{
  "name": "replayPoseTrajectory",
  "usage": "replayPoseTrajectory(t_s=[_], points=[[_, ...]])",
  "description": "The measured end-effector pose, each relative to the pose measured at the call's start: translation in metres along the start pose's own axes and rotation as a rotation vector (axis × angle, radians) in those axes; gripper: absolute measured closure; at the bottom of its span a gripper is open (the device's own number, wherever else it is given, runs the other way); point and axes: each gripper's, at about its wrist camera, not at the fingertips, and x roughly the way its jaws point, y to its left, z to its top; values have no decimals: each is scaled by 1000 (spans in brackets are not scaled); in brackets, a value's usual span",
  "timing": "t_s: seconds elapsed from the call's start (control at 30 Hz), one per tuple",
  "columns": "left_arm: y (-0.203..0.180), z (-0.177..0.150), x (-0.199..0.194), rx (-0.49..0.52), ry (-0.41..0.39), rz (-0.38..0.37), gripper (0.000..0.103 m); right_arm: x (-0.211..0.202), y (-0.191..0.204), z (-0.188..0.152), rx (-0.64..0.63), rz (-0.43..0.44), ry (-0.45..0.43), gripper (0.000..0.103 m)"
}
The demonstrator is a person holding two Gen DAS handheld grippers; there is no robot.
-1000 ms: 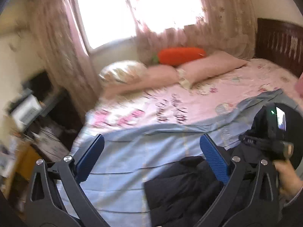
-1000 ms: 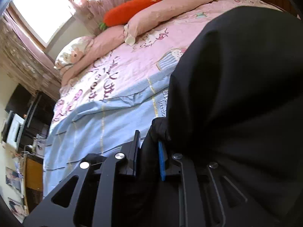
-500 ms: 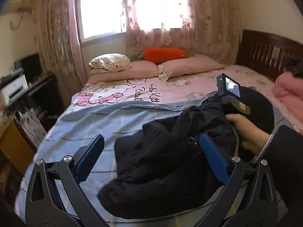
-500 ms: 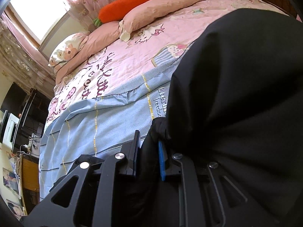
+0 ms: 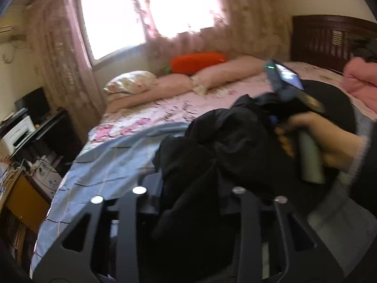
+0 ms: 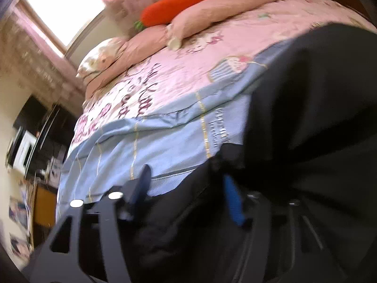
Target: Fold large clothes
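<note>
A large black garment (image 5: 212, 155) hangs bunched above the blue sheet (image 5: 106, 160) of the bed. In the left wrist view my left gripper (image 5: 188, 188) is shut on a fold of the black garment; its pads are buried in the cloth. My right gripper (image 5: 273, 120), held by a hand, grips the same garment farther right. In the right wrist view the right gripper (image 6: 186, 188) holds black cloth (image 6: 306, 122) between its blue pads (image 6: 232, 198), jaws slightly apart around the thick fabric.
Pink pillows (image 5: 223, 73) and an orange carrot cushion (image 5: 198, 62) lie at the head of the bed. A dark headboard (image 5: 329, 37) and pink bundle (image 5: 360, 77) are at right. A desk with a printer (image 5: 16, 134) stands left of the bed.
My left gripper has closed from wide open onto the black garment. The right gripper's jaws have spread a little around the cloth, and the garment has lifted.
</note>
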Motion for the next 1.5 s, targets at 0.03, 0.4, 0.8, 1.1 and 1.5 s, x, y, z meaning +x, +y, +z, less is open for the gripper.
replayPoseTrajectory(t_s=[0.03, 0.4, 0.8, 1.1, 1.5], points=[[7, 2, 11, -20, 7, 23, 77, 0, 1, 0, -3, -1, -2, 34], [69, 5, 165, -243, 207, 236, 34, -1, -11, 4, 35, 88, -43, 24], [101, -4, 259, -424, 387, 238, 2, -25, -29, 2, 82, 316, -198, 3], [109, 18, 123, -487, -9, 157, 2, -5, -6, -4, -68, 151, -173, 1], [-12, 39, 93, -290, -99, -129, 2, -2, -13, -2, -40, 172, -151, 1]])
